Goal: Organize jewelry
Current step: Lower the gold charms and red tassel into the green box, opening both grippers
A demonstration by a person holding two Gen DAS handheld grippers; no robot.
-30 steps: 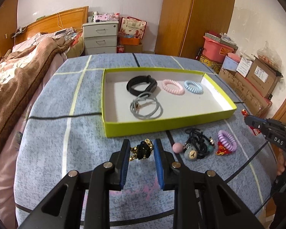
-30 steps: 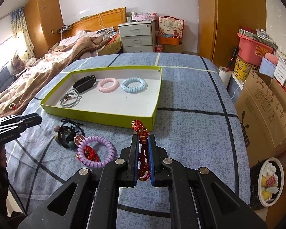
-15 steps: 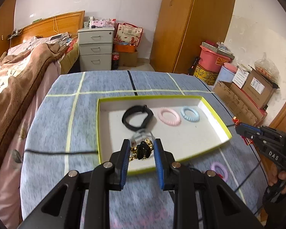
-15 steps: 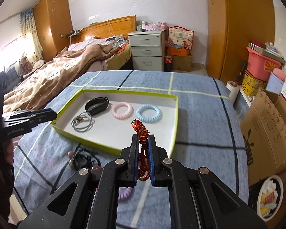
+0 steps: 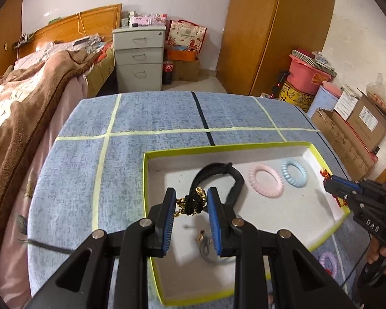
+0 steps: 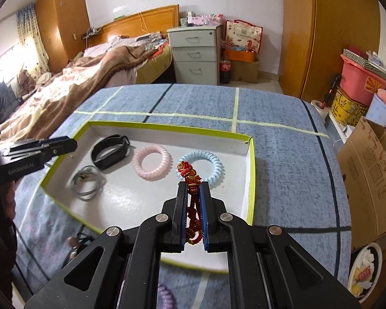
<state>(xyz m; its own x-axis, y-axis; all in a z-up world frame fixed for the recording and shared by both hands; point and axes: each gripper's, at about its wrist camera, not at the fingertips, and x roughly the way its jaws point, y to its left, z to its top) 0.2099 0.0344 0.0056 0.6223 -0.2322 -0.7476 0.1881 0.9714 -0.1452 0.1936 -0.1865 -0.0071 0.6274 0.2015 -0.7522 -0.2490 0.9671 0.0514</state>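
The tray (image 5: 319, 155), a shallow white box with a lime rim, lies on the blue checked desk (image 5: 151, 121), and everything here is placed from it. Over its near-left part the left gripper (image 5: 190, 203) holds a black tie (image 5: 193, 203) with gold beads, its jaws narrowed onto it. Over the tray's near-right part the right gripper (image 6: 193, 193) has its jaws pinched tight on a red charm (image 6: 189, 176) with gold bits, whose knotted end sticks out past the tips.

On the tray floor lie a black band (image 6: 109, 150) at back left, a pink coil (image 6: 151, 162) beside it, a blue coil (image 6: 203, 167) right of that, and a grey tie (image 6: 86, 182) at front left. Outside the near rim sit a purple coil (image 5: 328, 262) and a dark tangle (image 6: 76, 242), blurred.

"DAS" is printed on the right gripper's body in the left view; "GenRobot.AI" on the left gripper's body in the right view.

The tray's middle and near-right floor is bare. Beyond its far rim the desk is open up to the edge, and right of the tray a broad strip of cloth lies free. A bed (image 6: 72, 87) stands past the desk's left edge, cartons (image 6: 370, 170) past its right.
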